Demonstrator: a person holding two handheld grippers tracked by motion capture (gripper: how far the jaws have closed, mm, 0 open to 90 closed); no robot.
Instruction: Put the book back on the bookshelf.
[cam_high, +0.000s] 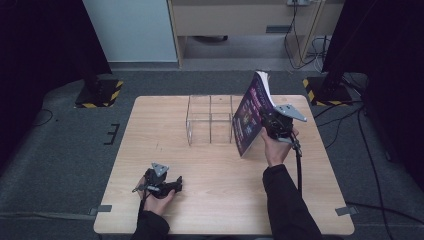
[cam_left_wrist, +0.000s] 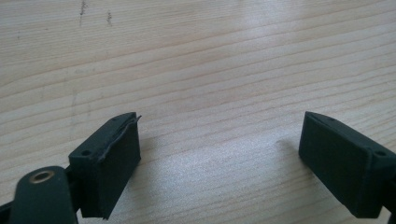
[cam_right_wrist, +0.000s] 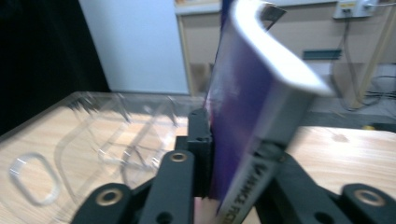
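Book (cam_high: 252, 112) isn't racked yet. Your left gripper (cam_high: 172, 186) rests idle on the table (cam_high: 210, 200), jaws apart and empty. Past it stands the clear rack (cam_high: 210, 120), apparently empty; just beside it your right gripper (cam_high: 270, 122) clamps the book, tilted, one corner seemingly touching the tabletop.

My black right gripper (cam_high: 270, 123) holds a purple book (cam_high: 248, 116) with bright specks, beside the clear organizer (cam_high: 210, 120) on pale wood-grain table (cam_high: 215, 170).

Left gripper (cam_high: 176, 186) low, jaws wide apart; right gripper (cam_high: 270, 121) raised, jaws clamped.
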